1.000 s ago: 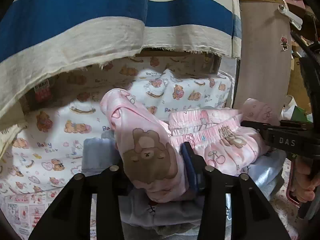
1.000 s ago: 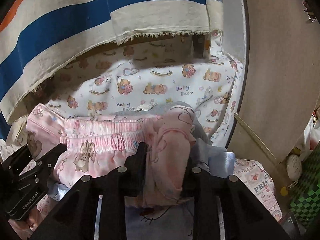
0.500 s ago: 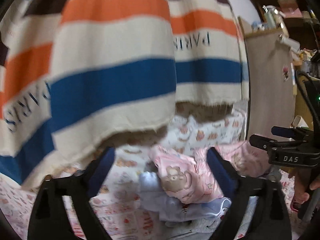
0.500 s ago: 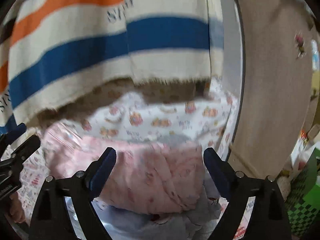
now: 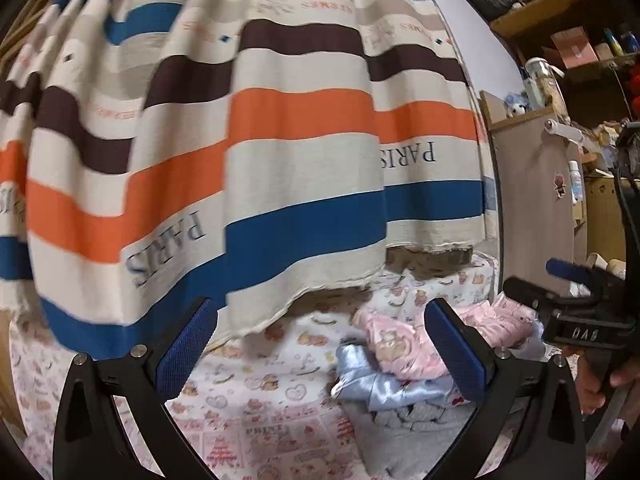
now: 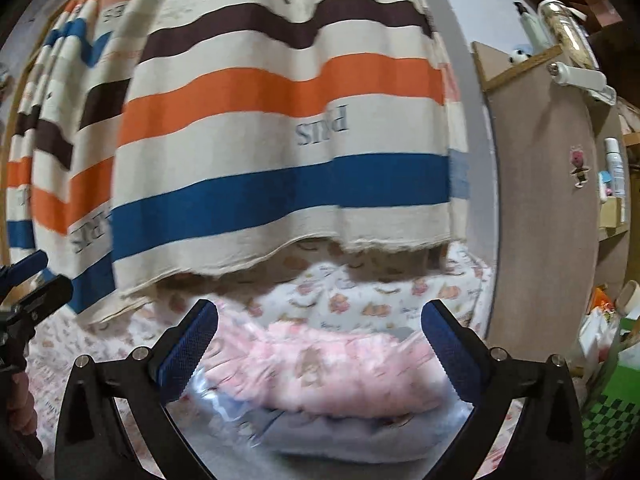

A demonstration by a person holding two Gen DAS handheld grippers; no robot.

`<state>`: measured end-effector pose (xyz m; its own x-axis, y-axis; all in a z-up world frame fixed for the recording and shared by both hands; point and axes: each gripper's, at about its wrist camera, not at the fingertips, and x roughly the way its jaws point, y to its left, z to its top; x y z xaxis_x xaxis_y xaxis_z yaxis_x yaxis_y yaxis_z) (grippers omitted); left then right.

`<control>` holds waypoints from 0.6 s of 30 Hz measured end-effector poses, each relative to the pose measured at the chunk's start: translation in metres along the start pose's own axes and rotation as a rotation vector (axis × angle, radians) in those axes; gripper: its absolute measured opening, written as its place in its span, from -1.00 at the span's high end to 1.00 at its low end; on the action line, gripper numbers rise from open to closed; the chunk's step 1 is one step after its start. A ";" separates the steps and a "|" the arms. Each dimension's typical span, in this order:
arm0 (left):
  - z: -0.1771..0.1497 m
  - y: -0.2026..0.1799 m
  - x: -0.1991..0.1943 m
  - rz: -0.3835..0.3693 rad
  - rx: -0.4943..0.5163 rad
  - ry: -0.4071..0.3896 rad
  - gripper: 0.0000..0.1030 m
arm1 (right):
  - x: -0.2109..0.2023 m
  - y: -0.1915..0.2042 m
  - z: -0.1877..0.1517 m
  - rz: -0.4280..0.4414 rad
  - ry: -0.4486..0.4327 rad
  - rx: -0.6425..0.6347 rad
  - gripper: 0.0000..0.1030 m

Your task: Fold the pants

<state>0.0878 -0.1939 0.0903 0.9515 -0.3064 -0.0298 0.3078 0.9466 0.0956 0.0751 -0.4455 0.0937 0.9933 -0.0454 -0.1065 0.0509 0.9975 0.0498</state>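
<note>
The folded pink bear-print pants [image 5: 404, 348] lie on top of a small stack of folded clothes on the bed, with a pale blue satin garment [image 5: 372, 380] under them. My left gripper [image 5: 318, 320] is open and drawn back from the stack, nothing between its blue pads. In the right wrist view the pants [image 6: 320, 368] are blurred and lie beyond my right gripper [image 6: 320, 312], whose jaws are opening with nothing between them. The right gripper [image 5: 560, 292] also shows at the right edge of the left wrist view, with a hand below it.
A striped curtain [image 5: 280, 160] with "PARIS" lettering hangs over the far side of the bed. The bear-print sheet [image 5: 260, 380] spreads left of the stack. A brown cabinet panel [image 6: 540, 200] stands at the right, with cluttered shelves behind it.
Both grippers let go of the pink pants, opened wide, and pulled back and up. The pants now rest folded on the stack, farther from both cameras.
</note>
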 end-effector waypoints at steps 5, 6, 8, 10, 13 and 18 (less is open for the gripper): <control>-0.033 0.008 -0.013 0.032 0.001 0.016 -1.00 | 0.008 0.014 -0.035 0.041 0.033 0.009 -0.99; -0.039 0.010 -0.012 0.032 -0.003 0.032 -1.00 | 0.011 0.016 -0.040 0.044 0.048 0.003 -0.99; -0.049 0.017 -0.009 0.034 -0.029 0.054 -1.00 | 0.017 0.021 -0.051 0.059 0.089 -0.002 -0.99; -0.056 0.024 -0.005 0.032 -0.057 0.075 -1.00 | 0.021 0.025 -0.060 0.072 0.115 -0.005 -0.99; -0.068 0.034 0.004 0.049 -0.085 0.105 -1.00 | 0.026 0.032 -0.069 0.071 0.131 -0.028 -0.99; -0.086 0.041 0.017 0.052 -0.107 0.170 -1.00 | 0.035 0.031 -0.080 0.055 0.171 -0.011 -0.99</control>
<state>0.1166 -0.1521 0.0084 0.9498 -0.2441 -0.1958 0.2480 0.9687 -0.0048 0.1032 -0.4116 0.0120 0.9622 0.0188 -0.2717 -0.0055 0.9988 0.0496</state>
